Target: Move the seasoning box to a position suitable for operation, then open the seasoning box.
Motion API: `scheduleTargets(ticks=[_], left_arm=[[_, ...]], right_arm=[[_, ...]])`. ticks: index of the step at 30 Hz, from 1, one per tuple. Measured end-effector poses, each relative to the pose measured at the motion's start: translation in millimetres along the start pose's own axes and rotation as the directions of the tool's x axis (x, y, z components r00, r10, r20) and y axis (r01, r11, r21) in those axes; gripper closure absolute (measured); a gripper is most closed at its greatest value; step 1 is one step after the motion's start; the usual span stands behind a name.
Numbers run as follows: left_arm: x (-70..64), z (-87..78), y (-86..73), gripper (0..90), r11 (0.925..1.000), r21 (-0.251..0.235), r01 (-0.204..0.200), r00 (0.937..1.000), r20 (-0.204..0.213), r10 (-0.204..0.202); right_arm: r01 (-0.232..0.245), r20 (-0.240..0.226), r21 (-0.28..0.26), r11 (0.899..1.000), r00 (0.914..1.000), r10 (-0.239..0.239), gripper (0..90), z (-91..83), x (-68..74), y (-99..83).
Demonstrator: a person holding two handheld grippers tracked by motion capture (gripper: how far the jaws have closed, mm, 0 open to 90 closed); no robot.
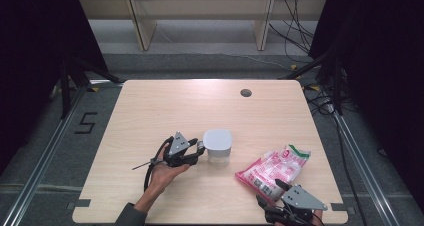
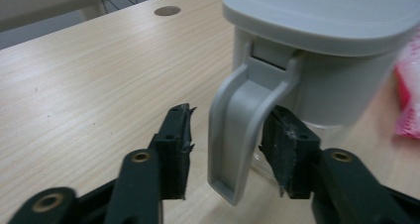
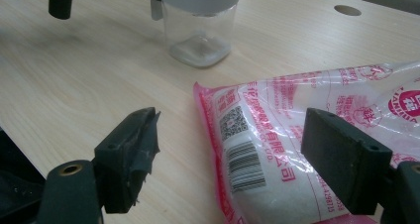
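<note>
A clear container (image 1: 218, 155) with a grey lid (image 1: 217, 139) stands mid-table; a little white powder lies at its bottom (image 3: 200, 48). A grey latch (image 2: 240, 130) hangs down from the lid's side. My left gripper (image 1: 201, 148) (image 2: 230, 154) is open with its jaws on either side of that latch; the right pad (image 2: 285, 149) is at the latch's edge, the left pad (image 2: 177, 147) stands apart from it. A pink-and-clear bag of white grains (image 1: 274, 168) (image 3: 307, 135) lies at the front right. My right gripper (image 1: 270, 192) (image 3: 237, 159) is wide open just short of the bag's near end.
The wooden table (image 1: 165, 111) has a round cable hole (image 1: 245, 92) near its far edge. The person's left hand (image 1: 162, 176) rests on the table behind the left gripper. Cables and a frame lie on the floor beyond the table.
</note>
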State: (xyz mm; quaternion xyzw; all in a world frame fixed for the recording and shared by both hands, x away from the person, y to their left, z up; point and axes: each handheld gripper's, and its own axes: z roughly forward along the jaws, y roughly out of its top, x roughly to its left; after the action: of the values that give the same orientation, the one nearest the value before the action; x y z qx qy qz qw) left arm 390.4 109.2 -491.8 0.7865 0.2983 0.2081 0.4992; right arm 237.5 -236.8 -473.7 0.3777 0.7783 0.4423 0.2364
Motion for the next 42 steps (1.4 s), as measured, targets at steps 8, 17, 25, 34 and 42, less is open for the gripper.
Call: scheduleTargets(ticks=[8, 17, 25, 34, 42], left_arm=[[-0.4, -26.3, 8.0, 43.7, 1.0, 0.006, 0.006, 0.9989, 0.047, -0.007], [-5.7, -41.0, 18.9, 73.0, 0.9987, -0.031, -0.039, 0.9984, 0.04, 0.04], [-11.1, -43.1, 26.6, 88.3, 0.9961, -0.055, -0.069, 0.9971, 0.026, 0.071], [-9.8, -36.0, 36.1, 89.1, 0.9957, -0.088, -0.029, 0.9976, 0.06, 0.034], [-2.7, -27.8, 40.8, 89.1, 0.9966, -0.082, -0.002, 0.9978, 0.066, 0.008]], right_arm=[[-0.002, -0.012, -0.002, 1.0, 0.9999, 0.002, 22.9, 2.1, -0.9, -0.5], [-0.011, -0.01, 0.005, 1.0, 0.9999, 0.011, 22.9, 1.6, 0.0, -1.8], [0.009, -0.003, 0.014, 1.0, 1.0, -0.008, 22.9, 2.0, -1.0, -1.5], [-0.005, -0.008, 0.013, 1.0, 0.9999, 0.005, 22.8, 4.4, -1.1, -0.9], [0.008, 0.003, 0.015, 1.0, 1.0, -0.008, 22.8, 6.3, -1.2, 2.0]])
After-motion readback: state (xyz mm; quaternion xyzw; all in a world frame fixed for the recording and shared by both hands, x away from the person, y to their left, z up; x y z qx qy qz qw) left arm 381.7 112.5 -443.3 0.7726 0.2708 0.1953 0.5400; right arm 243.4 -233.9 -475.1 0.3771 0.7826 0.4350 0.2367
